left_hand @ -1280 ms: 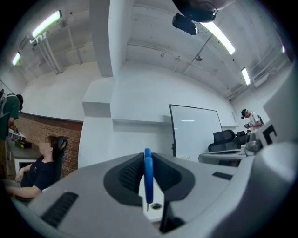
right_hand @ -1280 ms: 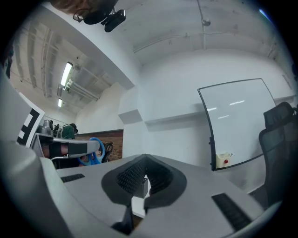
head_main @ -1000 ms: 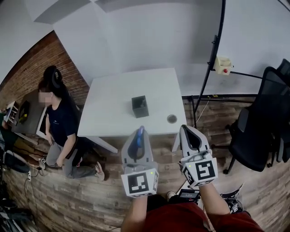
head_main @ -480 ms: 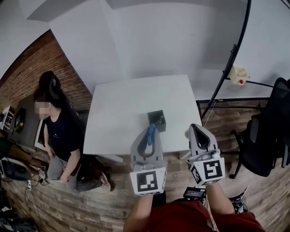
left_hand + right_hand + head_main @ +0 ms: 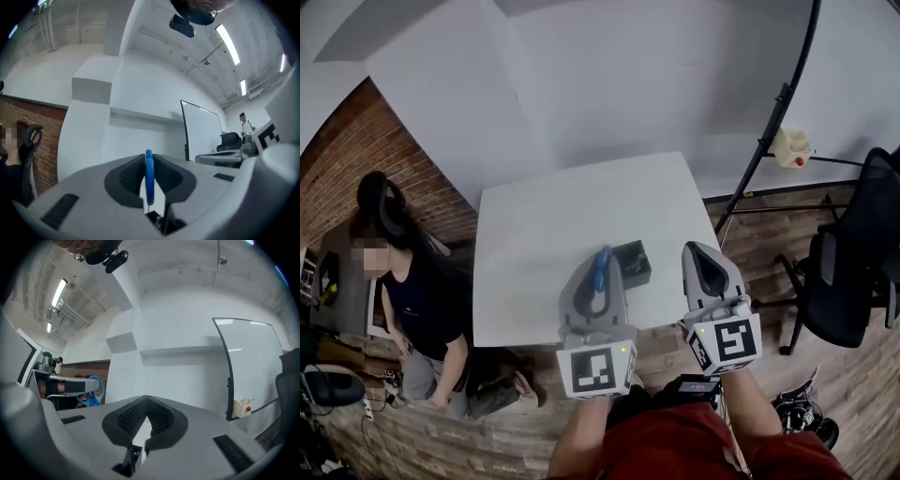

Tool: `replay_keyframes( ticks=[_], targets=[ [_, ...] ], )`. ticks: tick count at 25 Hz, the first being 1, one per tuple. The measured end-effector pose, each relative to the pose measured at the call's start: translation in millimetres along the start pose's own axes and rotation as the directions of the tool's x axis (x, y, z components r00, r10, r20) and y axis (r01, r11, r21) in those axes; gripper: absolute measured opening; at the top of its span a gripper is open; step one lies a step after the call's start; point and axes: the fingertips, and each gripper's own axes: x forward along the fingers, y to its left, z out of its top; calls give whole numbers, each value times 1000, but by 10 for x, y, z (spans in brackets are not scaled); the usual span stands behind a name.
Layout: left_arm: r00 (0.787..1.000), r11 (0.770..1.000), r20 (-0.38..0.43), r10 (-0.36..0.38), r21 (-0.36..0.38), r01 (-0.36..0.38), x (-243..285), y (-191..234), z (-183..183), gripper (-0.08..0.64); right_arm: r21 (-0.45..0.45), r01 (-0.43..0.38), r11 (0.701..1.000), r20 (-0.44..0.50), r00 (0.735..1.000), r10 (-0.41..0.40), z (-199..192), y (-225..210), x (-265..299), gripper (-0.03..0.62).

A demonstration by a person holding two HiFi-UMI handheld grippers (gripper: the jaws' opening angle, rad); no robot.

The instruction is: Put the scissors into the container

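Red fabric (image 5: 675, 448) on the wearer sits nearest, and both forearms reach forward from it. The left tool (image 5: 597, 262) is clamped on the scissors (image 5: 149, 180), whose blue handle loop stands edge-on between its dark pads. The right tool (image 5: 701, 255) is beside it, pressed together at the tips with nothing between them. In the head view the scissors hang over the near part of the white bench (image 5: 553, 225), just left of the dark square container (image 5: 632, 263), which stands upright near the bench's front edge. A person (image 5: 412, 300) sits on the floor to the left by a brick wall (image 5: 356, 141); a black office chair (image 5: 853, 262) stands to the right
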Motion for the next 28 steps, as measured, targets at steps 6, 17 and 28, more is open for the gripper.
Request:
replay_keyframes(
  ticks=[6,17,28],
  targets=[
    [1000,1000,-21,2,3,-2,231,51,-110,52,28,6,1000,-1,1000,-6,-96,-158,198,8],
    [992,996,-88,88,-8,-89,554,82,-427,52,64,-57,996,-13,998,58,-274,-477,513,8],
    [980,992,-170,103,-49,-112,630,105,-909,52,81,-84,993,-43,995,88,-456,-560,609,8]
  ],
)
